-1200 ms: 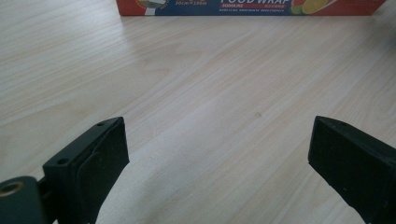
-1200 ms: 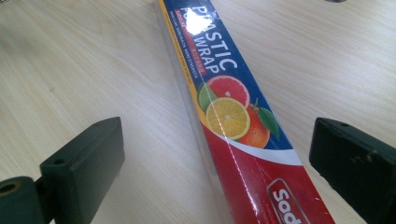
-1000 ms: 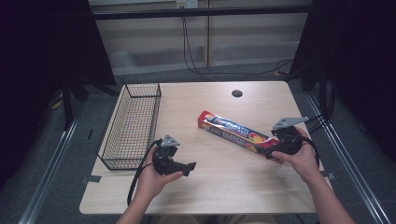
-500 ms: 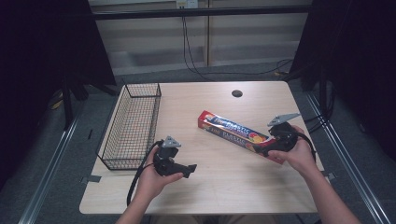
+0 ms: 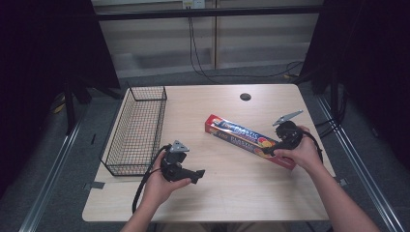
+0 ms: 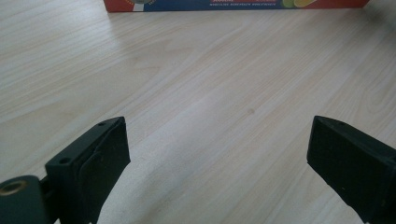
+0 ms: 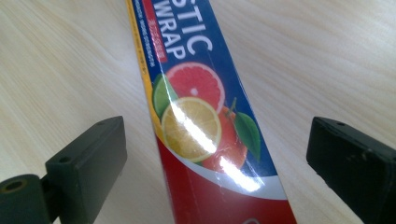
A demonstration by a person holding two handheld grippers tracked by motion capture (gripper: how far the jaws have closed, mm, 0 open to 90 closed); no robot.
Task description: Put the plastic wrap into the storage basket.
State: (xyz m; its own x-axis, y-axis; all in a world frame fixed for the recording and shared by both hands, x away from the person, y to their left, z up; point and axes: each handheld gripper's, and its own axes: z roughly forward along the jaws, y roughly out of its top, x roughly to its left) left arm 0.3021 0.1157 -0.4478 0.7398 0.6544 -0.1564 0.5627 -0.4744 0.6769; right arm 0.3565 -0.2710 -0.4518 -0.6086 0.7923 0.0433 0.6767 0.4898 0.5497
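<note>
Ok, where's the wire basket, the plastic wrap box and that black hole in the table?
wire basket [image 5: 138, 129], high view, mesh floor.
plastic wrap box [image 5: 241, 136], high view, blue top face.
black hole [image 5: 245, 96], high view, its centre.

The plastic wrap box [image 6: 233, 4] is cut off at the left gripper view's top edge.

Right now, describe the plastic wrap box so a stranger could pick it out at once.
On the light wooden table, look to the right half, away from the black wire basket at the left edge. The plastic wrap box lies flat and diagonal there, its near end between the right gripper's open jaws. It is long, red and blue, with citrus slices printed on it.
</note>
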